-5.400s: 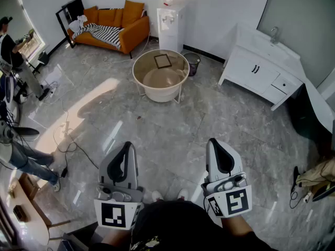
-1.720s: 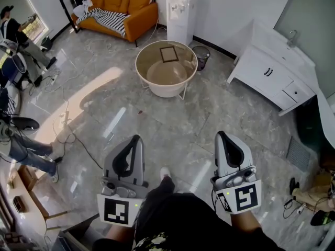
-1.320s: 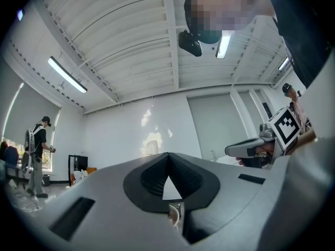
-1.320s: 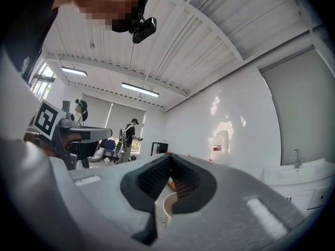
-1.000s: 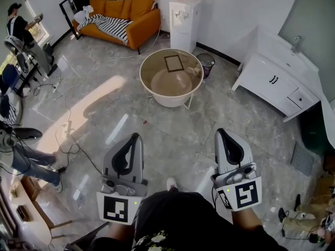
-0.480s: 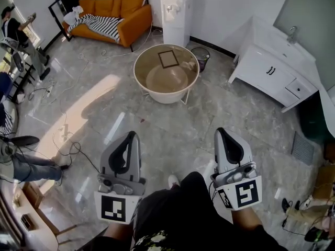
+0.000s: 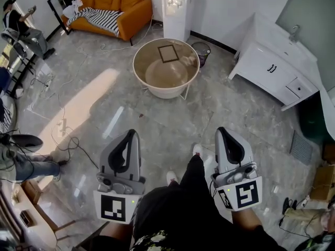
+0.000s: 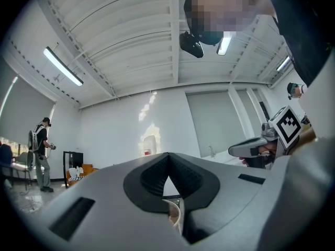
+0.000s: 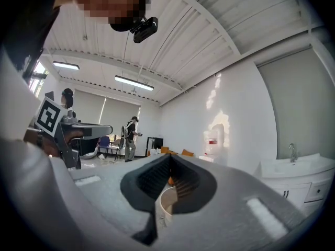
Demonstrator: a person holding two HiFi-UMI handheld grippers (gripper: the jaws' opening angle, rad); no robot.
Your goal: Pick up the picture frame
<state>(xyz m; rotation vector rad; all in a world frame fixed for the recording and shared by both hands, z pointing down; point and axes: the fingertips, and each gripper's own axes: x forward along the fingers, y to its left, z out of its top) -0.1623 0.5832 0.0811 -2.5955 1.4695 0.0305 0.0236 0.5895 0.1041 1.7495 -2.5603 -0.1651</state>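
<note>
Approach stage. Left tongs (image 7: 129, 135) and right tongs (image 7: 222, 132) are both clenched and empty. The picture frame (image 7: 168, 53) lies well ahead of them, at the far side of a round tub (image 7: 139, 79) (roughly midway between their lines). Close in first, then part one pair above the frame's edge.

Bystander (image 7: 31, 167) cut off at left edge, picture frame (image 7: 168, 53) detail too small
</note>
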